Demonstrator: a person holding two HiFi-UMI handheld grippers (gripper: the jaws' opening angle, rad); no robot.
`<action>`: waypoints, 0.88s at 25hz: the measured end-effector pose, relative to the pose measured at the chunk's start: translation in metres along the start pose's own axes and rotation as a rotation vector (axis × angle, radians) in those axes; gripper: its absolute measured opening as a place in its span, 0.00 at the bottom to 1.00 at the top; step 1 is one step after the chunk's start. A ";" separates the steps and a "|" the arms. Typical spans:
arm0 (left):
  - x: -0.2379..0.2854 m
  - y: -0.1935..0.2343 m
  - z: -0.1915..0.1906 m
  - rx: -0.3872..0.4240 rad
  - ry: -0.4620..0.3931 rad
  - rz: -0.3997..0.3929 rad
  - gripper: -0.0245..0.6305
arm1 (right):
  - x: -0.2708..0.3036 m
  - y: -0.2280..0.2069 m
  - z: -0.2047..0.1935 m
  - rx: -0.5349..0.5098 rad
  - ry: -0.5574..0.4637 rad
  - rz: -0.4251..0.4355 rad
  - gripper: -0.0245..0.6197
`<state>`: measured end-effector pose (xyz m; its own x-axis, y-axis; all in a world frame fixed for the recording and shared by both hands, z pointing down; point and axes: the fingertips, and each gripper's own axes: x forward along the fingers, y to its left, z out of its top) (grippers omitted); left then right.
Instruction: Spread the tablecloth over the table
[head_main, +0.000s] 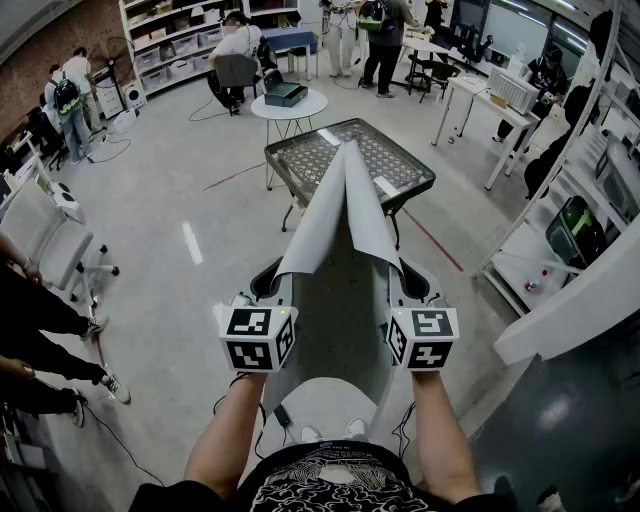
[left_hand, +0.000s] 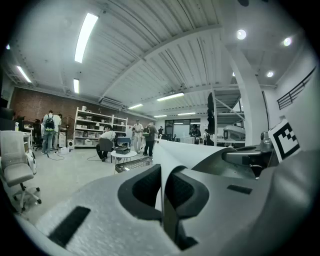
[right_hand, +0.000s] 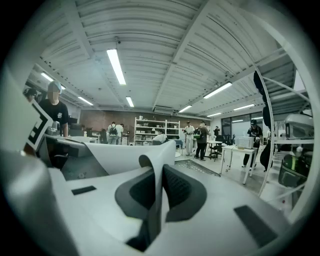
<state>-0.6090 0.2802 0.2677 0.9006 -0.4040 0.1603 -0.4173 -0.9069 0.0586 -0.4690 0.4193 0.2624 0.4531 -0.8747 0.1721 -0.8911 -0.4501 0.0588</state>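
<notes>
The left claw (left_hand: 161, 195) and the right claw (right_hand: 159, 192) are each clenching a near edge of the tablecloth (head_main: 345, 205), which is running ahead of them onto the table (head_main: 300, 160), buckling into a ridge. It is looking light and limp, probably needing corner grips held wide apart.
</notes>
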 end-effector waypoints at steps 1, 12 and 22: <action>0.001 0.002 0.000 -0.001 0.000 -0.002 0.05 | 0.001 0.001 -0.001 0.003 0.002 -0.003 0.05; 0.033 0.013 0.000 -0.011 0.008 -0.040 0.05 | 0.024 -0.012 -0.006 0.018 0.018 -0.045 0.05; 0.110 -0.015 0.012 -0.016 -0.005 0.001 0.05 | 0.067 -0.092 -0.003 0.009 -0.002 -0.017 0.05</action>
<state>-0.5021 0.2482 0.2721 0.9007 -0.4056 0.1558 -0.4201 -0.9045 0.0739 -0.3567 0.4022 0.2720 0.4679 -0.8674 0.1695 -0.8831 -0.4662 0.0524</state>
